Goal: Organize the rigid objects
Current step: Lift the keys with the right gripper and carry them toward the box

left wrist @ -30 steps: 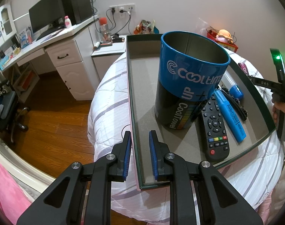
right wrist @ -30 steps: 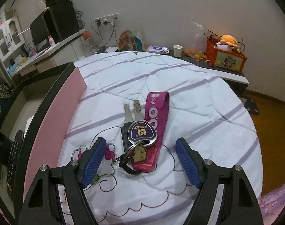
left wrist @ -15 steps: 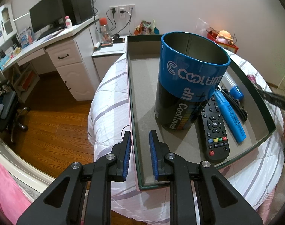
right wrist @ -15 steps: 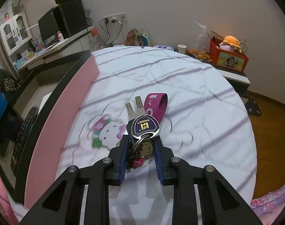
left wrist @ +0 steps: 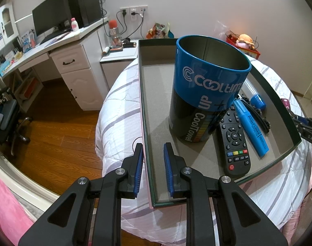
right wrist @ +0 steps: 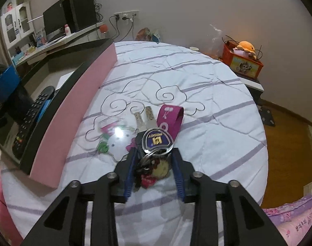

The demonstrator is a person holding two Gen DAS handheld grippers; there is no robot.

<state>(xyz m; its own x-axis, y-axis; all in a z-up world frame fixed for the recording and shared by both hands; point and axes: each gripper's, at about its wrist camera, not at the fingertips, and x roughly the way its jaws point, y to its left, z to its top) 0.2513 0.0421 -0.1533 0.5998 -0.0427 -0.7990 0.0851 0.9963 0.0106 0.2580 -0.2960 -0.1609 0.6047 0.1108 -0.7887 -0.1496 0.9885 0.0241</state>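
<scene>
**Key bunch in the right gripper: floppy load, grab the hard bit**

So the right gripper [right wrist: 153,162] has the key bunch [right wrist: 156,141] between its blue pads [right wrist: 128,176], over the quilt [right wrist: 197,86] just right of the tray's pink wall [right wrist: 78,110]. The jaws are opening a touch right now, but the ring clump and charms look wedged between the pads, so I'd call it clamped on the bunch, if not very firmly.

Handling-wise: it's light, but it's not one rigid thing. Metal key blades, a hard plastic fob head, a soft magenta strap [right wrist: 172,116] and a flat cartoon charm [right wrist: 117,141] all hang off the rings and will swing. My guess is the fob head or the ring cluster is the spot to pinch; strap or charm would just let the rest dangle and slip.

The left gripper [left wrist: 153,168] is nearly together, straddling the tray's near-left wall [left wrist: 144,123]; it looks pinched on it. Inside the tray: blue tin [left wrist: 205,94], remote [left wrist: 234,141], highlighter [left wrist: 251,127], with bare floor left of the tin.
</scene>
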